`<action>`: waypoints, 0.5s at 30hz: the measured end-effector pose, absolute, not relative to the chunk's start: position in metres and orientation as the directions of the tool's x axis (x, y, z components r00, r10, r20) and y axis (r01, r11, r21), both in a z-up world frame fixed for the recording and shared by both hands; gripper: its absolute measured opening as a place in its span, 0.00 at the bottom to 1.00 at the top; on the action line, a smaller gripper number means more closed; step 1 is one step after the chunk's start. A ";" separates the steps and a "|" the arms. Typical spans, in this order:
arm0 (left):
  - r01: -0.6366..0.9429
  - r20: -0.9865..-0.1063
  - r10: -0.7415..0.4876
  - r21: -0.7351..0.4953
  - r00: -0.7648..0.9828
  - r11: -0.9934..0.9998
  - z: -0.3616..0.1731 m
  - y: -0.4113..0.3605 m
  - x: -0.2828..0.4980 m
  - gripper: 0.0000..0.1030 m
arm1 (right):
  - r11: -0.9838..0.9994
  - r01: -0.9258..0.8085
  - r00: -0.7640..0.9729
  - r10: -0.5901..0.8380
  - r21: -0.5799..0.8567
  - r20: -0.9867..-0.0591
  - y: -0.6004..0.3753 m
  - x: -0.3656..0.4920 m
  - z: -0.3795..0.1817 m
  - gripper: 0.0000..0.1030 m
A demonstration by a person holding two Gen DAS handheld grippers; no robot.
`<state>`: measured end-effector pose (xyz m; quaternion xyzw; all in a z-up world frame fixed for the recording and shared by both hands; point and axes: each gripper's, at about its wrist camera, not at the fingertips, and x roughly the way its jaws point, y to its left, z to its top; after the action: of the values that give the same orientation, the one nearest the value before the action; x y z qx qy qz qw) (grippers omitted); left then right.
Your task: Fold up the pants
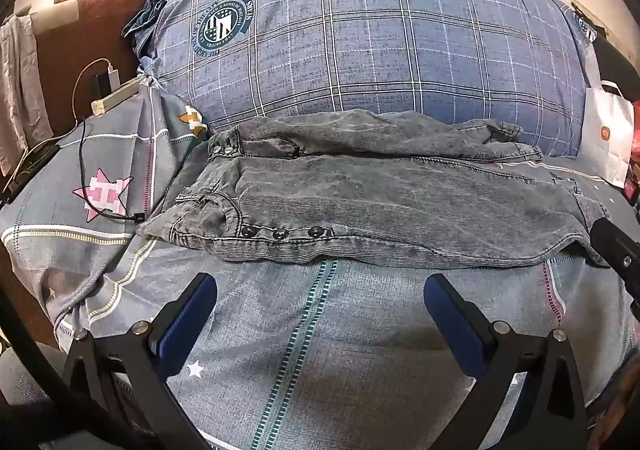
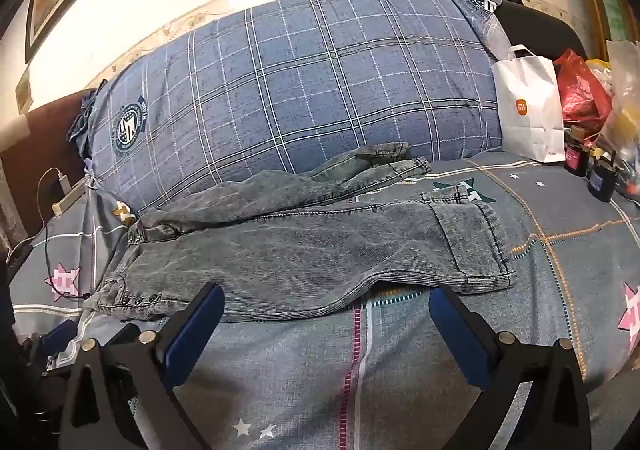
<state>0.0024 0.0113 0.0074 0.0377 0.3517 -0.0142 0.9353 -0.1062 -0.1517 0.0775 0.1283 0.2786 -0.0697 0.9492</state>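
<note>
Both tongs gape empty; pants (image 1: 380,210) partly cover another pair (image 1: 360,134).

Two pairs of jeans (image 2: 304,246), one plaid pillow (image 2: 304,90), one white paper bag (image 2: 528,106), two tools (image 2: 326,324).

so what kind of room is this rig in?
Most likely a bedroom: the grey jeans lie on a bed sheet in front of a big plaid pillow, with a charger cable at the bedside.
</note>
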 end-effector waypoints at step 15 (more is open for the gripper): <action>0.041 -0.659 0.005 0.055 0.752 0.998 0.008 0.013 0.003 1.00 | 0.960 0.194 0.832 -0.051 0.204 -0.553 -0.150 -0.107 0.076 1.00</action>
<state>0.0027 0.0130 0.0077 0.0331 0.3519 -0.0095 0.9354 -0.1071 -0.1495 0.0756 0.1266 0.2828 -0.0646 0.9486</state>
